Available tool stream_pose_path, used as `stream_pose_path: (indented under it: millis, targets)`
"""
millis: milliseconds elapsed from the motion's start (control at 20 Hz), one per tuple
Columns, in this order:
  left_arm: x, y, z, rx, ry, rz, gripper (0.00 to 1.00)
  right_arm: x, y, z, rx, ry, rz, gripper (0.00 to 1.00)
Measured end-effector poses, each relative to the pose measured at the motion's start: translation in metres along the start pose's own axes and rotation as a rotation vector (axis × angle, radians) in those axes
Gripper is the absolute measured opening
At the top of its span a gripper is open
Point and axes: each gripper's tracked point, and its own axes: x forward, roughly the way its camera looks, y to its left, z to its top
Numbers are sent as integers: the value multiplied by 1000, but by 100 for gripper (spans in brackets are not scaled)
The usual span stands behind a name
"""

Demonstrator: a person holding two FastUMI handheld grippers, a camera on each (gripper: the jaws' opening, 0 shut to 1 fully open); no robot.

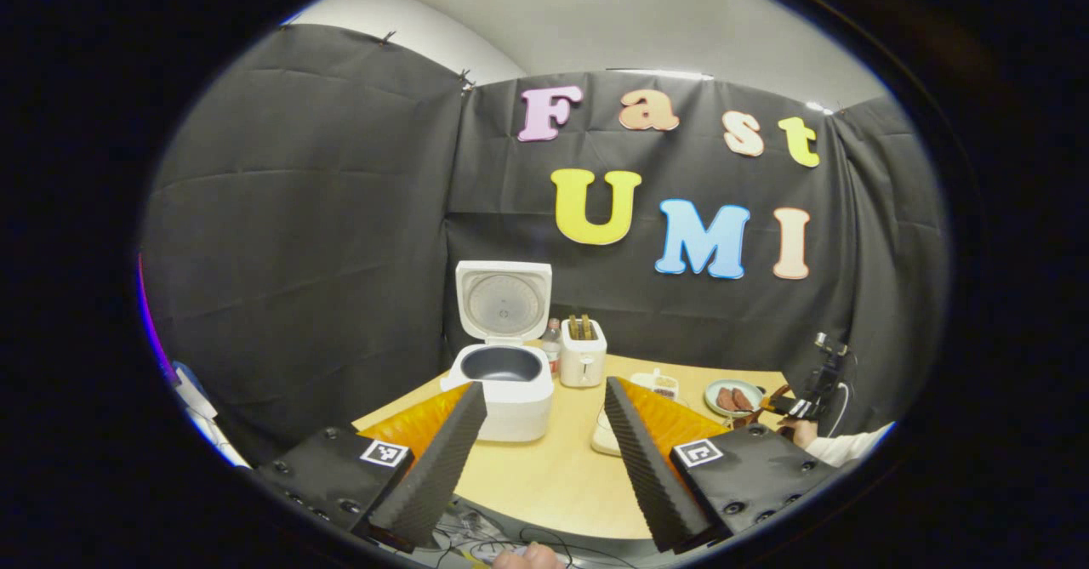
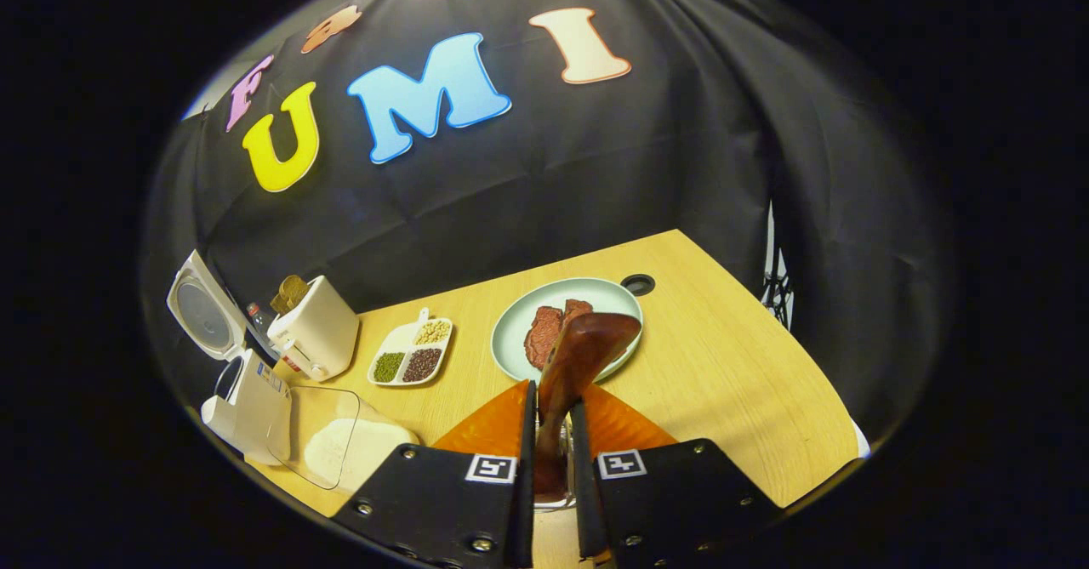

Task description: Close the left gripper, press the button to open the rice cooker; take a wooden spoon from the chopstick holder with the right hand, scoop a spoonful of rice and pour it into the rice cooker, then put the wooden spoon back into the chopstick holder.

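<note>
The white rice cooker stands open at the table's back left, lid upright and the dark inner pot empty. My left gripper hangs open well in front of it, holding nothing. In the right gripper view the cooker sits at far left. My right gripper is shut on the handle of the dark wooden spoon, whose bowl points up over the plate. A clear container of white rice lies by the cooker. Something glassy, perhaps the chopstick holder, shows low between the fingers.
A white toaster stands right of the cooker. A divided dish of beans and a pale plate with meat lie mid-table. The right gripper and a sleeve are at far right. Cables hang at the front edge.
</note>
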Motion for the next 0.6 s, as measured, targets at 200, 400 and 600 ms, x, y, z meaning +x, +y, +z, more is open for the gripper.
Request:
stream_pose_path:
  millis: [200, 400, 600]
  targets:
    - [2, -16, 4, -4, -8, -33, 94, -18, -2, 1, -25, 6, 25, 45]
    - [14, -26, 9, -3, -22, -64, 94, -42, -8, 10, -33, -32, 18, 59]
    - [26, -25, 24, -10, -57, -89, 94, -81, -8, 30, -57, -103, 5, 81]
